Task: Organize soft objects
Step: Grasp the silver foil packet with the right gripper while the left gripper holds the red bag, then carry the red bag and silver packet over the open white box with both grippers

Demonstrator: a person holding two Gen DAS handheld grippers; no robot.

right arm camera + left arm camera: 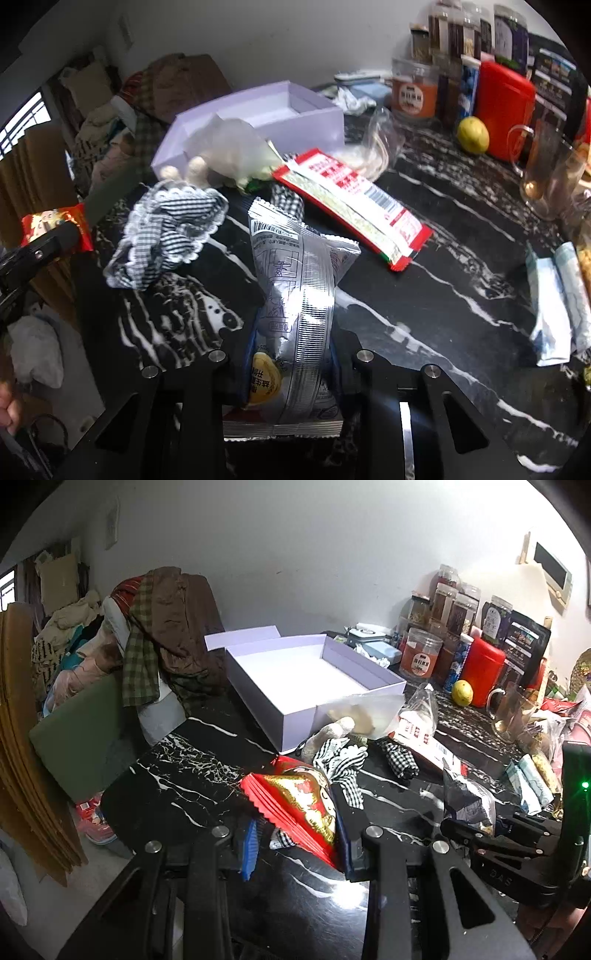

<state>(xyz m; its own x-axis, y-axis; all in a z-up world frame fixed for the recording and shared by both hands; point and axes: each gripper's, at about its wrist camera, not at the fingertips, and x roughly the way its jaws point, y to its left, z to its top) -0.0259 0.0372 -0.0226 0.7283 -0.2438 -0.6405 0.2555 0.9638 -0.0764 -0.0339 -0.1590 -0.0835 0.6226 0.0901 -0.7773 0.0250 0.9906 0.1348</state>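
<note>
My left gripper (299,845) is shut on a red and gold snack packet (295,801), held just above the black marble table (177,775). My right gripper (291,369) is shut on a crumpled silver foil packet (295,295); the pads squeeze its lower half. Beyond both lie a black-and-white checked cloth (170,236), a beige plush toy (332,731) and a long red and white packet (354,206). An open white box (314,679) stands empty behind them. The left gripper with its red packet (55,225) shows at the left edge of the right wrist view.
Jars (421,653), a red canister (484,668), a lemon (472,134) and a glass mug (546,177) line the back right. Light blue packets (554,306) lie at the right. A heap of clothes (166,627) on a chair stands left of the table.
</note>
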